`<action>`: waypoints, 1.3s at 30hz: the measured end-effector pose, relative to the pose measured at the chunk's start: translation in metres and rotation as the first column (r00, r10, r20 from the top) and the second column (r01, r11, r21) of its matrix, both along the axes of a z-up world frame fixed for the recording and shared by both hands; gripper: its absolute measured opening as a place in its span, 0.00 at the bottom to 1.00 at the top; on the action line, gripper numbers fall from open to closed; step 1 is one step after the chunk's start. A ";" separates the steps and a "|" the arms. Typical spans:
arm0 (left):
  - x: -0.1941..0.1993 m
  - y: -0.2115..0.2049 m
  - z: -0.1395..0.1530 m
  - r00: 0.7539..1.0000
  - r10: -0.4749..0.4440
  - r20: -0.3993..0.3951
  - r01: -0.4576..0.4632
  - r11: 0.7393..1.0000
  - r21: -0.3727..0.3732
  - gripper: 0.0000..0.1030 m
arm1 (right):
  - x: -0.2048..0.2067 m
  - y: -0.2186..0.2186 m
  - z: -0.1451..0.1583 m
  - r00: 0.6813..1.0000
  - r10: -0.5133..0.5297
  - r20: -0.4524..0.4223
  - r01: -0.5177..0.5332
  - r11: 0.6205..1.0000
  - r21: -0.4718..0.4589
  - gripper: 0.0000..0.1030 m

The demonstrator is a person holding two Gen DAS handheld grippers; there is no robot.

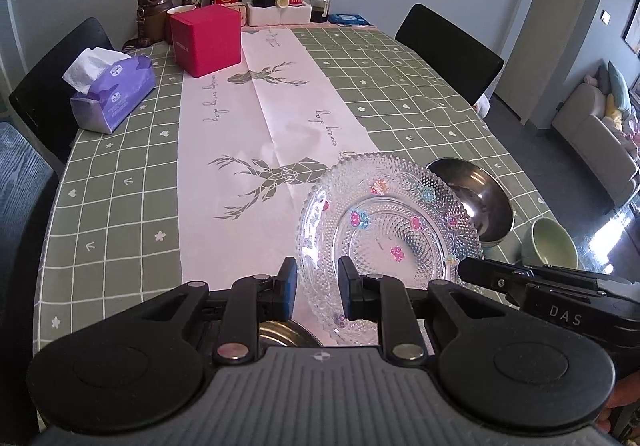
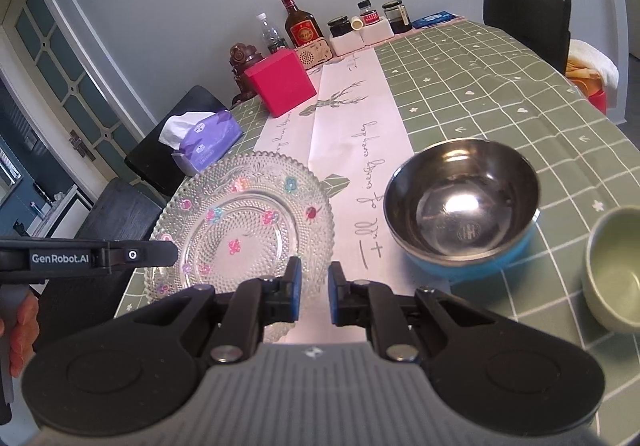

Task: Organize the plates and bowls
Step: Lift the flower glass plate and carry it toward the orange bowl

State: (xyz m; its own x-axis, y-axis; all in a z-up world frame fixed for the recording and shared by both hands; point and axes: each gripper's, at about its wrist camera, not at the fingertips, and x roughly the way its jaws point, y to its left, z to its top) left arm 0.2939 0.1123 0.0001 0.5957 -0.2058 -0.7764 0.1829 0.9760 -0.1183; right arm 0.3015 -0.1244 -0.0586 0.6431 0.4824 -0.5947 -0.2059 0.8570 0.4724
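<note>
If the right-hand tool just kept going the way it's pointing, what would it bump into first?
Probably the bare white table runner, between the glass plate and the steel bowl. Depth is hard to judge.

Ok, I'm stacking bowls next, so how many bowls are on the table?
3: a blue-sided steel bowl mid-table, a green bowl beside it, and a metal bowl mostly hidden under the left claw.

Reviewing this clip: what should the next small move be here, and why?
Probably carry the glass plate a little toward the runner and level it: the left claw pinches only its rim, it hangs tilted, and the steel bowl sits close beside it.
</note>
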 end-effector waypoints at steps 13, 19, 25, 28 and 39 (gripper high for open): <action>-0.100 -0.013 -0.001 0.997 0.064 0.038 -0.061 0.996 -0.072 0.23 | -0.079 -0.020 -0.003 1.000 -0.004 -0.007 0.004 1.000 0.023 0.12; -0.137 -0.009 -0.019 0.995 0.096 0.029 -0.093 0.990 -0.103 0.23 | -0.110 -0.022 -0.022 0.999 0.006 -0.053 -0.004 0.999 0.046 0.12; -0.169 0.002 -0.048 0.986 0.165 0.002 -0.163 0.975 -0.153 0.23 | -0.138 -0.014 -0.043 0.996 0.022 -0.086 -0.019 0.999 0.027 0.12; -0.181 0.013 -0.064 0.978 0.208 -0.027 -0.210 0.960 -0.187 0.23 | -0.147 -0.006 -0.050 0.996 0.033 -0.088 -0.033 0.999 0.007 0.12; -0.205 0.047 -0.088 0.953 0.298 -0.050 -0.301 0.929 -0.216 0.23 | -0.162 0.028 -0.054 0.995 0.095 -0.040 -0.096 0.995 -0.028 0.11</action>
State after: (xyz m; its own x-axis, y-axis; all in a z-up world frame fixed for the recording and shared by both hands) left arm 0.0887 0.1589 -0.0876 0.6434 -0.1854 -0.7427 -0.1176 0.9348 -0.3352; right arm 0.1392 -0.0964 -0.1129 0.5712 0.5223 -0.6332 -0.2697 0.8480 0.4562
